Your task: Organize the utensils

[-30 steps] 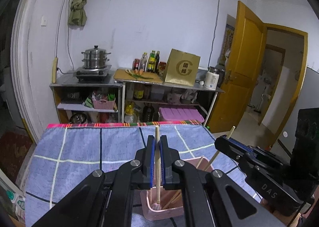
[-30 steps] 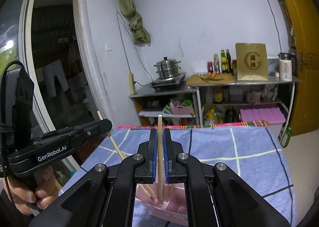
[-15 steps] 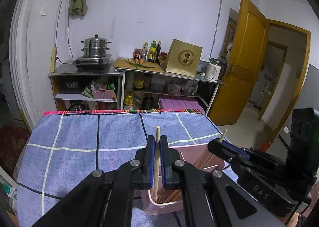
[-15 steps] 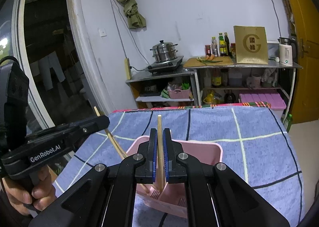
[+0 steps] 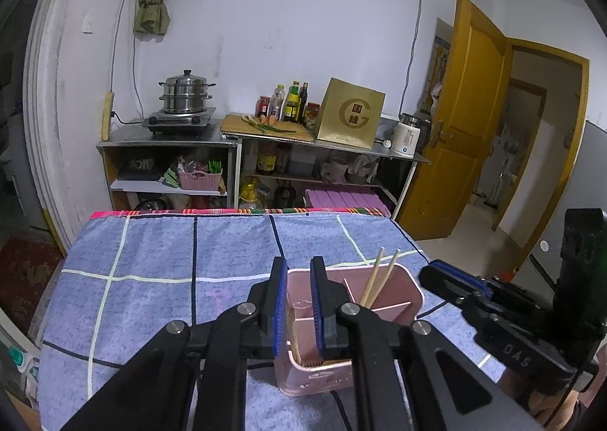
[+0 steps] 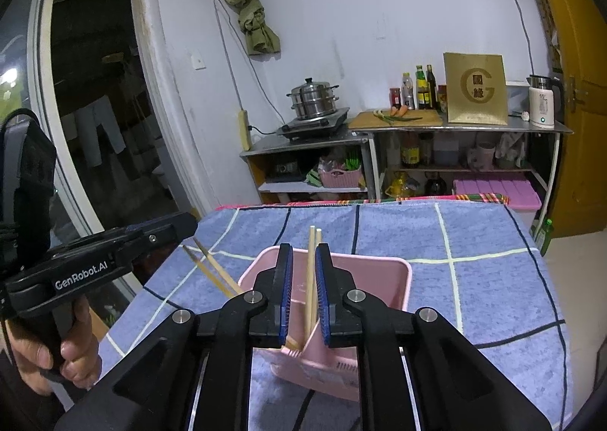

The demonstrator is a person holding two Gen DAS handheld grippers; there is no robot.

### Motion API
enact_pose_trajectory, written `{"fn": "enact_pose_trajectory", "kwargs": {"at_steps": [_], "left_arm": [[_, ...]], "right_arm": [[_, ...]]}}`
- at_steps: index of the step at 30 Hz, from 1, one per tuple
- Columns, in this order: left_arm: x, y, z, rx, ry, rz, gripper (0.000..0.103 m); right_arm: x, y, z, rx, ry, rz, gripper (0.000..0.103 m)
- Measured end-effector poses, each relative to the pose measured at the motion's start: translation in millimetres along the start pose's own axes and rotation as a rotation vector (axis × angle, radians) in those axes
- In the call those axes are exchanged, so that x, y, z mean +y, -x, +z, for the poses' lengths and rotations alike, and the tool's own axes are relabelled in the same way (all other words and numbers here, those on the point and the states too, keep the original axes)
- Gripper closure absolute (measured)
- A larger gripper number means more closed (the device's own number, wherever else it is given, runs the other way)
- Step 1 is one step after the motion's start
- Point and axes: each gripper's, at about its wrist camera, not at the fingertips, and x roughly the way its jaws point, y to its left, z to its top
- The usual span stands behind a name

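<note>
A pink divided utensil holder point(image 5: 411, 292) point(image 6: 402, 279) stands on the blue checked cloth. My left gripper point(image 5: 296, 302) is open just above its near compartment, with nothing between the pads. Two wooden chopsticks point(image 5: 379, 277) lean in the holder's far compartment in the left wrist view. My right gripper point(image 6: 304, 290) is open around a pair of chopsticks point(image 6: 312, 271) that stand in the holder, pads apart from them. Another pair of chopsticks point(image 6: 212, 270) leans out to the left. The right gripper also shows in the left wrist view point(image 5: 455, 279).
The blue checked cloth point(image 5: 151, 264) covers the table. Behind it stand metal shelves with a steamer pot point(image 5: 184, 95), bottles point(image 5: 292, 101), a gold box point(image 5: 351, 118) and a kettle point(image 5: 408, 133). A yellow door point(image 5: 455, 150) is open at the right.
Both grippers lowered their chopsticks into the pink holder and then opened. The chopsticks now stand free in the holder.
</note>
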Motion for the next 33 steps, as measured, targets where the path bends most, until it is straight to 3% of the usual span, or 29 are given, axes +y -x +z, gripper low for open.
{"fn": "enact_pose_trajectory", "kwargs": {"at_steps": [8,16,25,33], "left_arm": [[-6.1,40.0,-25.5,-0.026,-0.003,-0.005,0.091],[-22.2,74.0,-78.5,-0.007,-0.03,-0.032,0.091],[-27.7,84.2,-144.0,0.07,-0.018,-0.066,0.091],[-16.7,67.1,-180.8,0.15,0.012,-0.049,0.091]], "right_arm": [[2.2,48.0,-23.1,-0.026,0.014,0.0,0.089],[4.7,82.6,-55.1,-0.01,0.026,-0.013,0.089],[1.1,90.0,-97.7,0.066,0.004,0.008,0.089],[-7.5,75.1,-127.3,0.148,-0.018,0.008,0.089]]}}
